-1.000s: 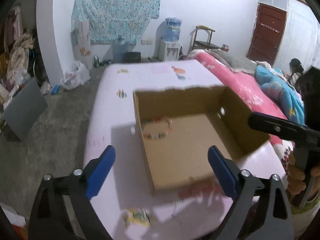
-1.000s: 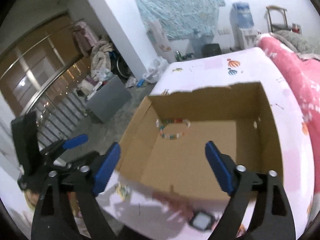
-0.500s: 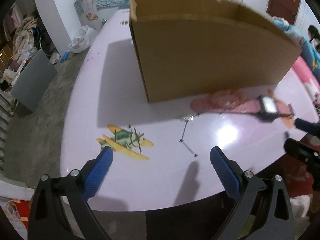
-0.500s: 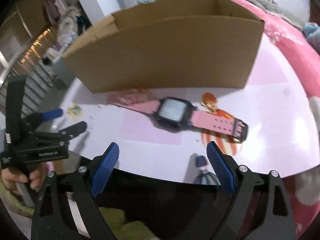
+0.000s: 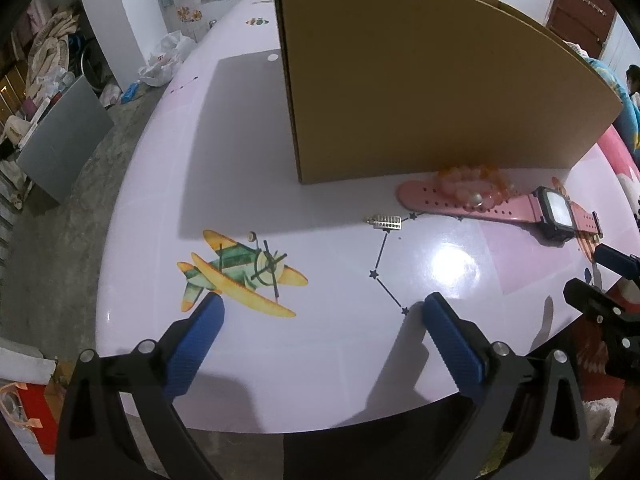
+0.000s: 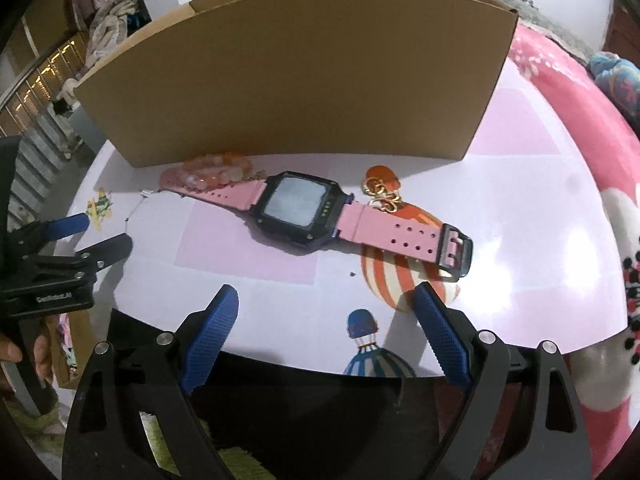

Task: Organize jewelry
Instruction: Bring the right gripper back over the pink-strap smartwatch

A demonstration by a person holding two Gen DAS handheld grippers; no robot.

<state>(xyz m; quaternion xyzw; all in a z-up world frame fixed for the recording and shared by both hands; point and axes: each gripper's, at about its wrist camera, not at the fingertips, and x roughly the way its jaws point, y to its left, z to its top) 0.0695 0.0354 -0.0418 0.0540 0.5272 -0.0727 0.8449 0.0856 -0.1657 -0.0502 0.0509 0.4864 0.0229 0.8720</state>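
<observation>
Left claw (image 5: pixel 320 322): blue-padded fingers spread wide apart, holding nothing, low over the near edge of the table (image 5: pixel 160 184).
Right claw (image 6: pixel 326 312): fingers likewise spread apart, empty, over the near table edge; seen from the left wrist view at far right (image 5: pixel 600 276).
Watch (image 6: pixel 308 210): pink strap, dark square case, lying flat on the table straight ahead of the right claw, apart from it; ahead and to the right of the left claw.
Bead bracelet (image 6: pixel 218 170): orange and pale beads, resting on the watch strap's left end, ahead-left of the right claw, just before the box.
Gold piece (image 6: pixel 382 196): small curled gold item, touching the strap's far side, ahead-right of the right claw.
Small silver piece (image 5: pixel 384 222): on the table ahead of the left claw, near the strap tip; kind unclear.
Cardboard box (image 5: pixel 420 80): upright beyond all items, its near wall facing both claws; interior hidden.
Aeroplane print (image 5: pixel 240 272): table decoration just ahead of the left claw's left finger.
</observation>
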